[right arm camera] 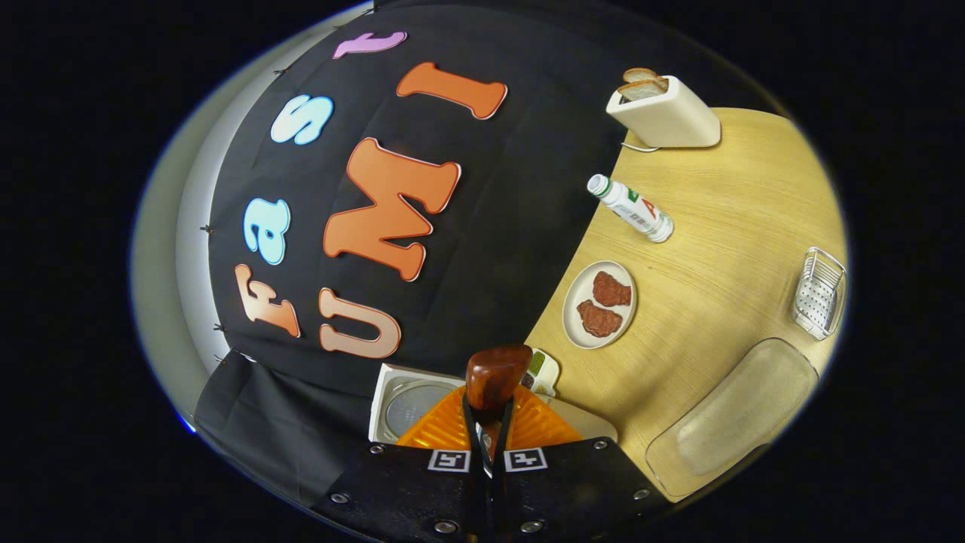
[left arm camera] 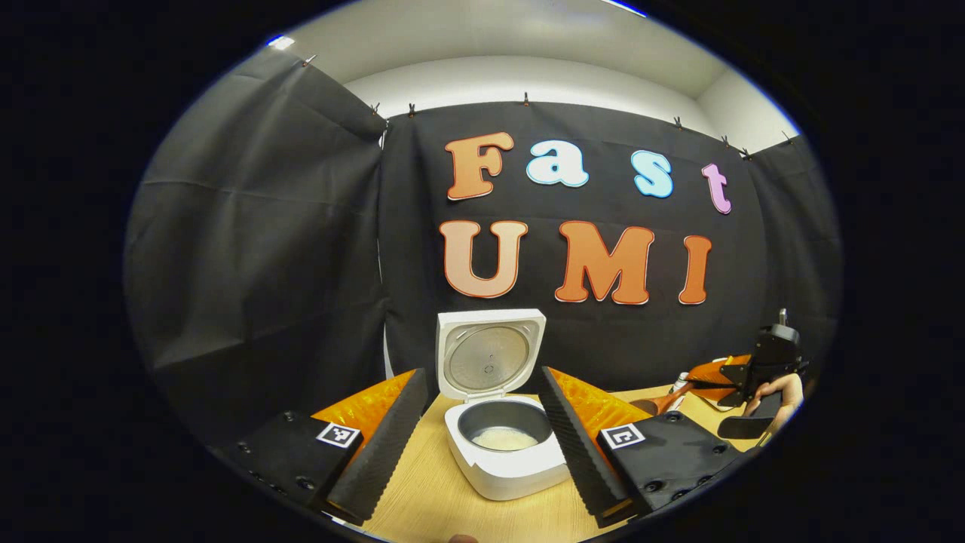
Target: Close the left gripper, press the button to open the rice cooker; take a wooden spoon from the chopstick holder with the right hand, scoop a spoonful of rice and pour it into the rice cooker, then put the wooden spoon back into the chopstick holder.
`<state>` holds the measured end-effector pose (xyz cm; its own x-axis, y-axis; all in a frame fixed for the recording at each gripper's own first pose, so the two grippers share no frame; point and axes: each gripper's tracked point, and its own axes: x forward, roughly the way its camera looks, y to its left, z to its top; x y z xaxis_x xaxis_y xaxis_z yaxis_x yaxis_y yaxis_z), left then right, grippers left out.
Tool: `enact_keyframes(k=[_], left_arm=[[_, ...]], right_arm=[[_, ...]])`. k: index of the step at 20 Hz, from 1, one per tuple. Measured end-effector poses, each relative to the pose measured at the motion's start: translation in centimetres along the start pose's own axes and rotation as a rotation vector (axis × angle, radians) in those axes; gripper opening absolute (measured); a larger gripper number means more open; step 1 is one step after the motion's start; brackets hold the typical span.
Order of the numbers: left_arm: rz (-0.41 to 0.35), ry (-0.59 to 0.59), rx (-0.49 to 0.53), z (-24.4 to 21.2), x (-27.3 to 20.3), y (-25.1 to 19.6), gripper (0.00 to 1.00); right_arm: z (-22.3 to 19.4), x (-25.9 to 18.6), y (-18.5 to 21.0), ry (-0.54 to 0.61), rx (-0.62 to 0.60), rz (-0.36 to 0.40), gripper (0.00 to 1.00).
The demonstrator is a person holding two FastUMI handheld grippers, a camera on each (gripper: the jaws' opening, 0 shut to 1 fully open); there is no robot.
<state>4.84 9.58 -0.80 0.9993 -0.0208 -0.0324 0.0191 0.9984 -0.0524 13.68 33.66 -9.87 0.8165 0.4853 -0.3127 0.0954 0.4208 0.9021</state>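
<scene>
A white, square-bodied rice cooker [left arm camera: 507, 460] stands on the pale wooden tabletop with its hinged lid [left arm camera: 490, 353] swung fully up, the round metal inner plate facing forward. Its dark grey inner pot [left arm camera: 503, 422] lies open, a shallow layer of white rice [left arm camera: 503, 439] across the bottom. In the right gripper view a glossy brown wooden spoon [right arm camera: 494, 377] is upright, bowl uppermost, above the cooker's open lid [right arm camera: 407, 403]

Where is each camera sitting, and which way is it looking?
Left gripper view: rides the open left claw, looking level at the open rice cooker; the right claw and a hand show farther off.
Right gripper view: rides the right claw, tilted, shut on the wooden spoon.
Shared: rice cooker, table.
</scene>
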Motion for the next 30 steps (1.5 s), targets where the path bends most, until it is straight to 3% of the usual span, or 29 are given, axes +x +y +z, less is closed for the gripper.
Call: enact_keyframes(k=[8,14,20,30], left_arm=[[-0.023,0.012,0.019,-0.2,-0.1,-0.3,1.0],[-0.043,0.034,0.023,-0.8,-0.1,-0.4,1.0],[-0.046,0.053,-0.006,-1.3,-0.4,0.1,1.0],[-0.045,0.049,-0.003,-1.5,-0.2,0.6,1.0]], right_arm=[[-2.7,6.1,5.2,0.028,-0.039,0.04,0.02],[-4.6,10.6,8.7,0.029,-0.157,0.053,0.02],[-5.0,11.7,11.0,-0.026,-0.369,0.07,0.02],[-6.5,11.9,12.2,-0.054,-0.556,0.09,0.02]])
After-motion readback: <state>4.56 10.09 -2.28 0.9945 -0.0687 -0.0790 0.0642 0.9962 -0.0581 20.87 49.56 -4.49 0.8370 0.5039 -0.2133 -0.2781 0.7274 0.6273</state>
